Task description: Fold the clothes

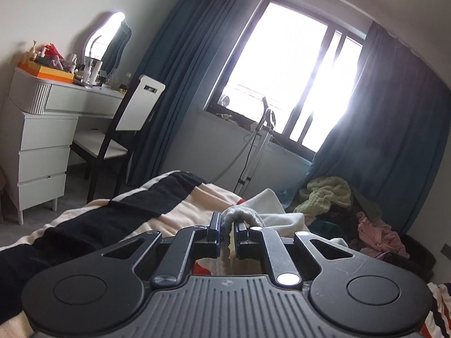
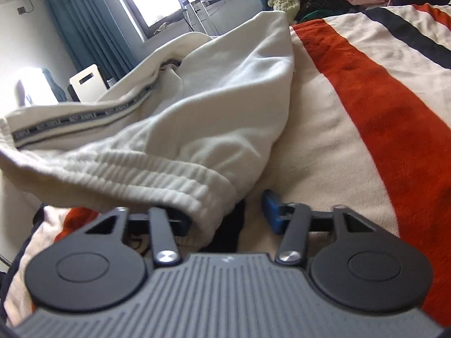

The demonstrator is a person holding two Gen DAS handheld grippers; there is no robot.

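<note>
White trousers (image 2: 197, 90) lengthwise toward window, waistband in left fingers (image 1: 214, 225); right fingers (image 2: 272, 211) wide.

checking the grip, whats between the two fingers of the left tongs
In the left wrist view, a ribbed fold of the cream garment sits between the fingers of the left tongs, which are closed on it; nothing else shows in the gap.

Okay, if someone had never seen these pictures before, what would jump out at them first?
Probably the blazing bright window between blue curtains in the left wrist view. Next, the cream garment with its ribbed waistband, heaped on the striped blanket. The left tool is shut on a ribbed edge of that garment, while the right tool is open with the waistband draped over one finger. A pile of clothes sits below the right curtain.
</note>
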